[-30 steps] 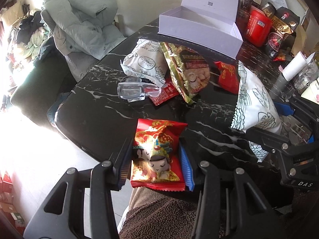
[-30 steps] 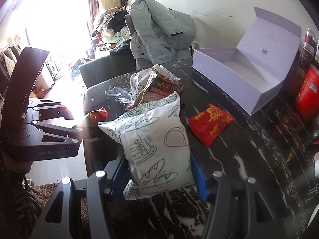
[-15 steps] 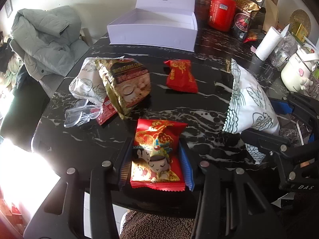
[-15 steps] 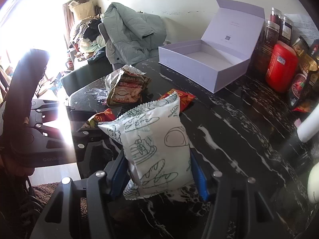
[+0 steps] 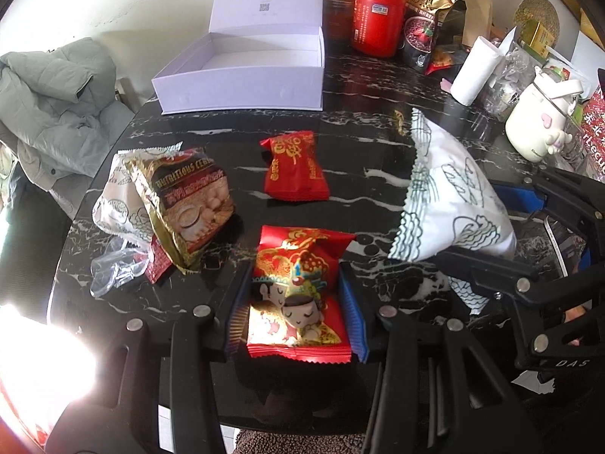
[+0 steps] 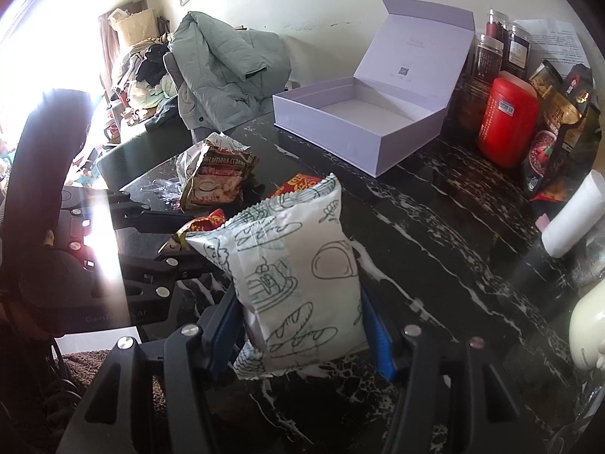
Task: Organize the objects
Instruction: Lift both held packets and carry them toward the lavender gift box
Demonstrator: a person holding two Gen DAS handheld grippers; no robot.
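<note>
This is a home, a lived-in room: a puffy green coat lies over a chair, clothes pile up by the bright window, and snacks and jars crowd the black marble table.

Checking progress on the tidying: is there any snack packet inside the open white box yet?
No, the white box shows only its bare white floor, with no packet in it.

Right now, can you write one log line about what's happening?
left gripper: shut on red snack pack | right gripper: shut on white snack pack | box: open, empty
</note>
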